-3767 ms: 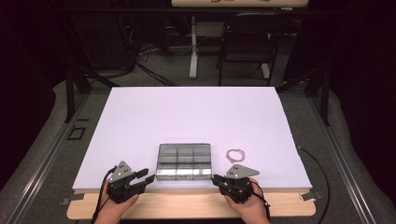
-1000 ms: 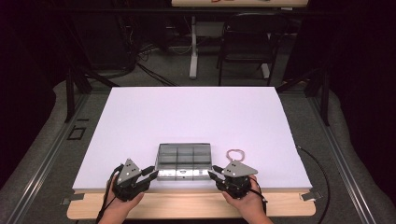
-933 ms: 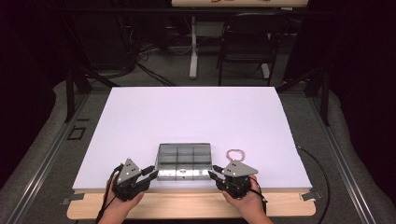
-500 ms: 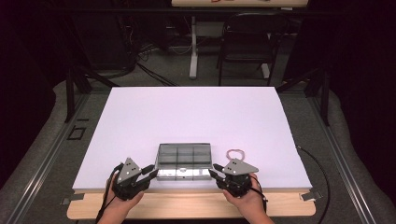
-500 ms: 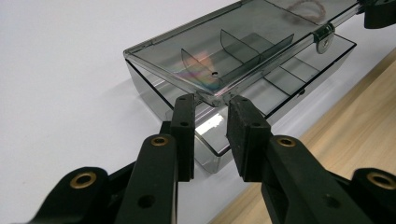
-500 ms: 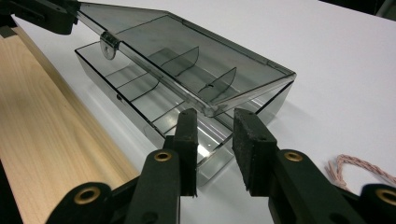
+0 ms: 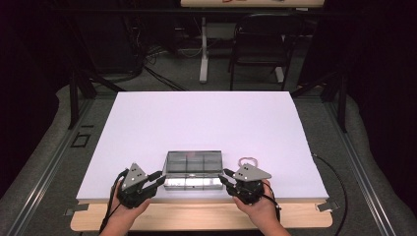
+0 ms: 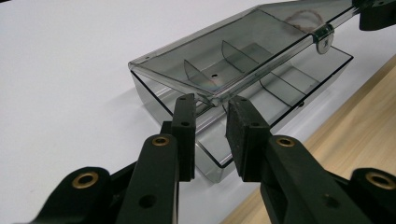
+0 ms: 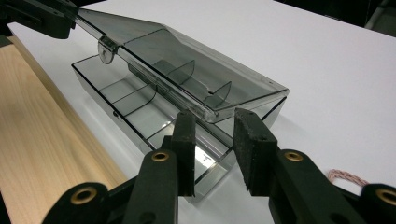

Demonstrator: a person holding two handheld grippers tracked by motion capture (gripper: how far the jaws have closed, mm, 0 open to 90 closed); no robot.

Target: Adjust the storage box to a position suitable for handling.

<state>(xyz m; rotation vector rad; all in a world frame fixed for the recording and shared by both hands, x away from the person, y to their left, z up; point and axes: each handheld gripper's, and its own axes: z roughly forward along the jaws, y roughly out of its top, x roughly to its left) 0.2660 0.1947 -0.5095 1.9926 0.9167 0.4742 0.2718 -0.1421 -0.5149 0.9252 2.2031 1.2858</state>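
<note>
box: a clear smoky plastic box (image 7: 193, 170) with dividers sat on the white table (image 7: 206, 123), close to the near edge and between the two grippers.
lid: the lid (image 8: 233, 51) was hinged up part way, its front edge lifted off the base (image 8: 299, 79) and slanting; i judged it neither fully open nor shut.
left gripper: the left gripper (image 7: 156, 180) was at the box's left end; in the left gripper view its fingers (image 8: 184, 135) stood a small gap apart with the lid's front corner between them, and i could not tell for sure whether the pads pressed on it.
right gripper: the right gripper (image 7: 225, 178) was at the box's right end; its fingers (image 9: 256, 149) were apart with the lid's corner and the base's corner in front of them, seemingly not clamped.
done so far: the lid appeared unlatched and raised, by my reading.
left to do: swinging the lid on to its end position, whichever way the work was heading; the compartments looked empty.
hair tie: a small pinkish looped band (image 7: 248, 161) lay on the table just right of the box, untouched.
high view added: the whole layout, both hands (image 7: 255, 209) at the wooden table edge (image 7: 196, 216), and the chair (image 7: 265, 44) beyond.
gripper views added: the lid's tilt, the small latch tab (image 8: 323, 37) on its front edge and the curved dividers (image 9: 184, 70), all too small to read from above.
</note>
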